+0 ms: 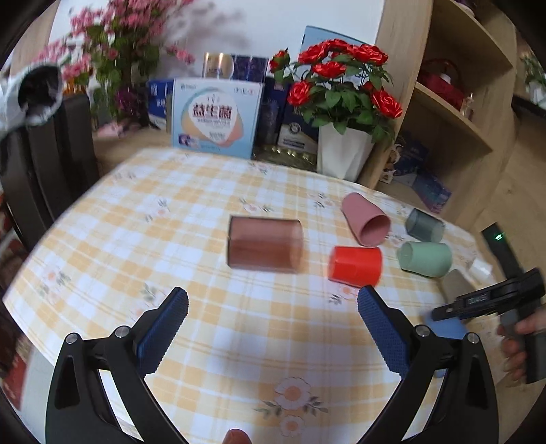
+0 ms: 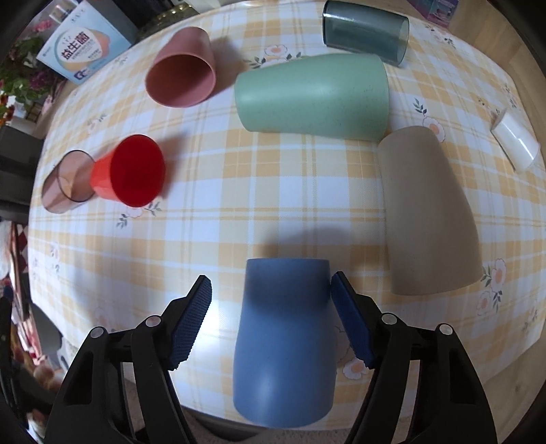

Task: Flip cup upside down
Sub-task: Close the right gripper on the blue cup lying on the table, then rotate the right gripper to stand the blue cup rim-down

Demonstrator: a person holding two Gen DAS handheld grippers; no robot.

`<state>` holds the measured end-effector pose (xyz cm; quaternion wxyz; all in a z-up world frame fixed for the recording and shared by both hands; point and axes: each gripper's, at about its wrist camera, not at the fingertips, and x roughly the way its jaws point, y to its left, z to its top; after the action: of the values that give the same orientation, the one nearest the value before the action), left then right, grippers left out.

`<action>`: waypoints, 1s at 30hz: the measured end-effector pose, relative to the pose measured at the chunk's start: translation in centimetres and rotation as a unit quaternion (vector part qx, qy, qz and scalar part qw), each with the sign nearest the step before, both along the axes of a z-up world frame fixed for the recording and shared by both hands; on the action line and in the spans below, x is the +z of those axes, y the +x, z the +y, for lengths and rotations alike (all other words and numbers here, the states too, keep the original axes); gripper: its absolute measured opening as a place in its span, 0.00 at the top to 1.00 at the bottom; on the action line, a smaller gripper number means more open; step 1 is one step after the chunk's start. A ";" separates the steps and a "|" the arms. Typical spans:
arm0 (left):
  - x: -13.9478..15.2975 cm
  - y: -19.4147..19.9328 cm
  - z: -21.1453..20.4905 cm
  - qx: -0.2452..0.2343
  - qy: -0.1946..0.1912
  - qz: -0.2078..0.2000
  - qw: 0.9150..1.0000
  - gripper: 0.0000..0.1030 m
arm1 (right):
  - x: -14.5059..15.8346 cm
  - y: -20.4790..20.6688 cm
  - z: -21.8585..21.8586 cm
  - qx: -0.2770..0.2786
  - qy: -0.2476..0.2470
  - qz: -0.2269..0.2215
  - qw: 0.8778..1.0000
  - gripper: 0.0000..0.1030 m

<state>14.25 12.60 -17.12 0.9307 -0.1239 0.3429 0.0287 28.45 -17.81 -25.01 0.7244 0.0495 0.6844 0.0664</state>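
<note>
A blue cup [image 2: 285,345] lies on its side at the table's near edge, base away from me. My right gripper [image 2: 271,297] is open and straddles it, the right pad touching its side, the left pad apart. In the left wrist view my left gripper [image 1: 273,307] is open and empty above the tablecloth, short of a translucent brown cup [image 1: 265,244] on its side. The right gripper's body [image 1: 488,300] shows there at the right, over the blue cup [image 1: 447,329].
Other cups lie on their sides: red [image 2: 131,170], pink [image 2: 182,68], green [image 2: 312,99], beige [image 2: 428,211], dark translucent [image 2: 367,32], brown translucent [image 2: 66,184]. A white object [image 2: 515,143] lies far right. Boxes [image 1: 216,116], potted roses [image 1: 344,112] and a shelf [image 1: 454,102] stand behind.
</note>
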 end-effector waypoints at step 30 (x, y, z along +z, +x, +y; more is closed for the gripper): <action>1.0 -0.5 -4.7 -0.045 0.022 0.028 0.998 0.06 | 4.7 -11.9 -3.2 0.032 0.059 -0.200 0.977 0.46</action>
<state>13.75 7.87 -16.08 0.9235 -0.0870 0.3737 -0.0022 16.52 -20.97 -20.32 0.8402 0.0556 0.5213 0.1387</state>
